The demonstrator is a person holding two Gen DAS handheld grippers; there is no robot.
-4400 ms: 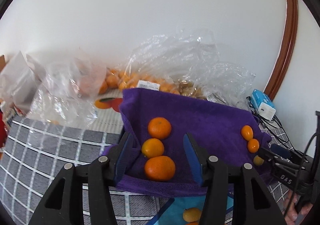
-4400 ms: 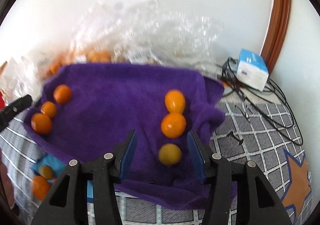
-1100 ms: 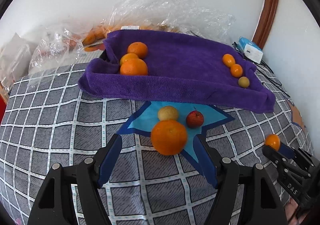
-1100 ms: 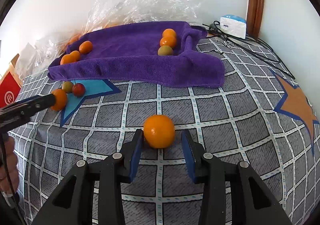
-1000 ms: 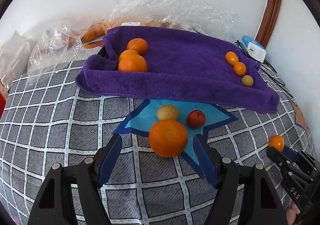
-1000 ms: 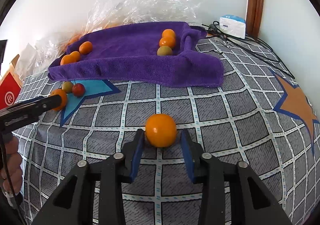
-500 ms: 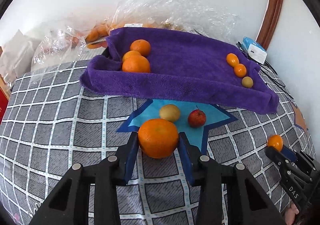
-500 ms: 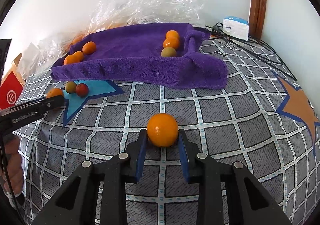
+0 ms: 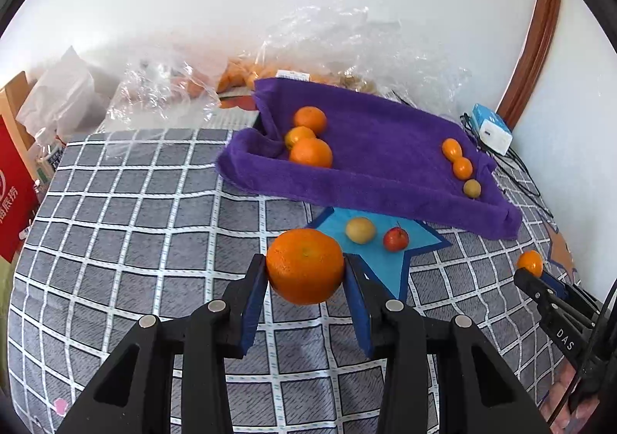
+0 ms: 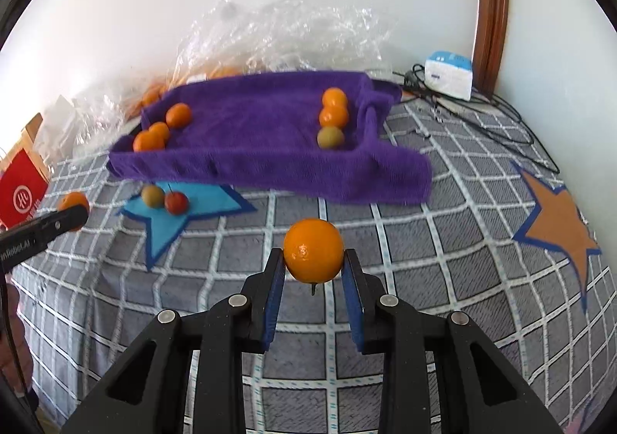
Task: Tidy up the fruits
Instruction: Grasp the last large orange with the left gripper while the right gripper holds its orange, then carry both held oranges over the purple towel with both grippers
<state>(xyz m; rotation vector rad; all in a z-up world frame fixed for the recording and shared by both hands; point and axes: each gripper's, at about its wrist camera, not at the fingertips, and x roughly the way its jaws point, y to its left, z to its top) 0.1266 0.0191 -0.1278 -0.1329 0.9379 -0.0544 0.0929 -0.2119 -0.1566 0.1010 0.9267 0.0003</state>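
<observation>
Left gripper point(image 9: 305, 274) clamped on large orange point(image 9: 304, 266), raised above checked cloth point(image 9: 135, 225), right gripper point(image 10: 313, 260) clamped on small orange point(image 10: 313, 249), purple towel point(image 10: 262, 141) beyond both.

On the checked grey bedspread point(image 9: 135, 225), the purple towel tray point(image 9: 370, 171) sits behind the blue star patch point(image 9: 389, 260); crinkled clear plastic bags point(image 9: 347, 44) lie seemingly behind it.
</observation>
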